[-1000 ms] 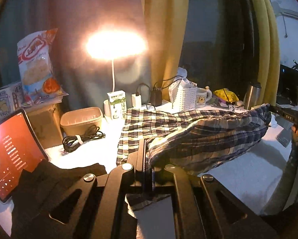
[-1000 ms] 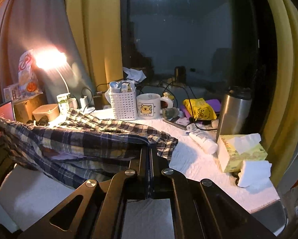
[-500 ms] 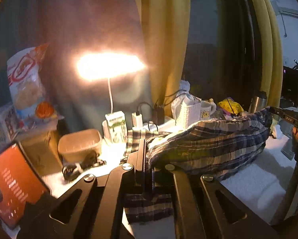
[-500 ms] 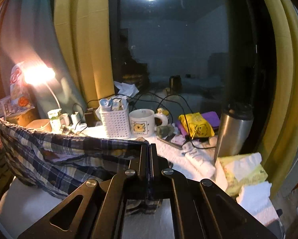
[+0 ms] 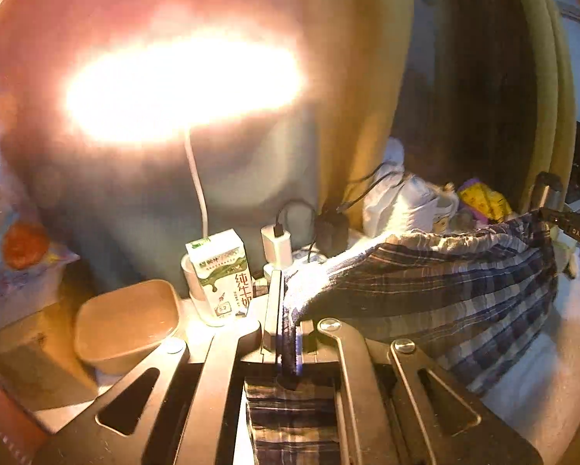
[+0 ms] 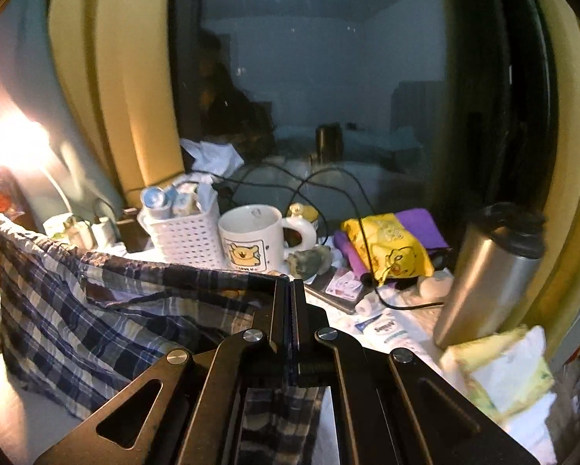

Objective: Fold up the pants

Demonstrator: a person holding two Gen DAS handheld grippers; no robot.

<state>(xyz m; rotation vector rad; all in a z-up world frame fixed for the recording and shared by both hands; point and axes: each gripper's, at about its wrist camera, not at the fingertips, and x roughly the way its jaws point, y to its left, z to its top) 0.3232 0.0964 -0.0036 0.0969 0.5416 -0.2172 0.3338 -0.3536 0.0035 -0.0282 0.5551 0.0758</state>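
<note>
The plaid pants (image 5: 445,302) hang stretched in the air between my two grippers, above the white table. My left gripper (image 5: 286,310) is shut on one end of the pants; fabric hangs down between its arms. My right gripper (image 6: 291,310) is shut on the other end of the pants (image 6: 96,310), which sag to the left and down. The right gripper (image 5: 573,228) also shows at the right edge of the left wrist view, holding the far corner.
At the back stand a lit lamp (image 5: 181,85), a milk carton (image 5: 224,271), a beige tub (image 5: 123,321), a white basket (image 6: 185,232), a bear mug (image 6: 251,236), a steel flask (image 6: 487,271) and tissues (image 6: 503,368). Cables cross the table's back.
Both grippers have lifted the pants off the table and carried them up and toward the back; the cloth now hangs free between them.
</note>
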